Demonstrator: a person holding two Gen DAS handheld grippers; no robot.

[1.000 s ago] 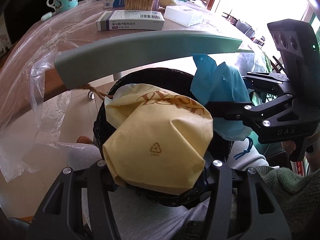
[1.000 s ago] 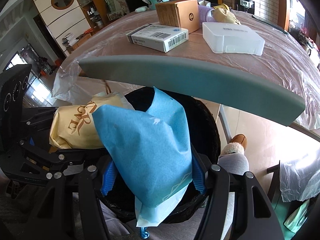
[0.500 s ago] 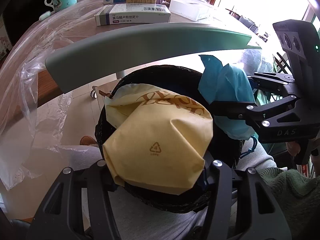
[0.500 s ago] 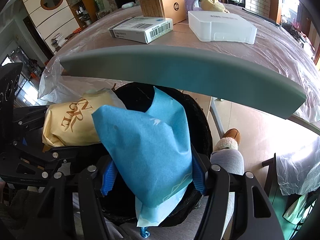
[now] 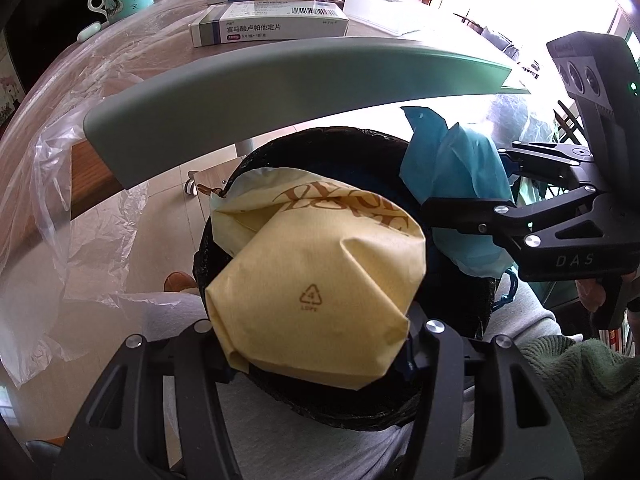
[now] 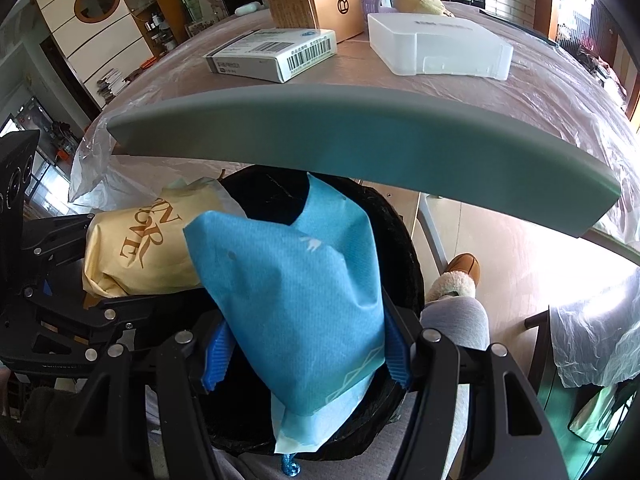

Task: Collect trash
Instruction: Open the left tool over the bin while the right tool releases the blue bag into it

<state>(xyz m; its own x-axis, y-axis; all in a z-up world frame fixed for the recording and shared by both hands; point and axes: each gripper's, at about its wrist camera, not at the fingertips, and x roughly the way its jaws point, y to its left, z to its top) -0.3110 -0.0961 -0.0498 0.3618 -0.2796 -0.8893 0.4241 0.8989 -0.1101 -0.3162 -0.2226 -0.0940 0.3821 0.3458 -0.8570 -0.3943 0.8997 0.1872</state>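
Black-lined bin (image 5: 452, 280), left tool (image 5: 316, 344) gripping yellow packet (image 5: 320, 296) above it, right tool (image 6: 304, 356) gripping blue packet (image 6: 296, 280)

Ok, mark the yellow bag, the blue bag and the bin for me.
yellow bag (image 5: 320, 280), left wrist view, on its creased front.
blue bag (image 6: 296, 292), right wrist view, on its front face.
bin (image 6: 404, 248), right wrist view, on its black-lined rim.

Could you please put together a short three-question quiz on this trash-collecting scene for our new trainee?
1. Which gripper holds the yellow bag?
2. True or false: the blue bag already lies loose inside the black bin.
3. The medicine box lies on: A) the floor, B) the table, C) the bin.

Key: 1. the left gripper; 2. false, the right gripper grips it above the bin; 3. B.
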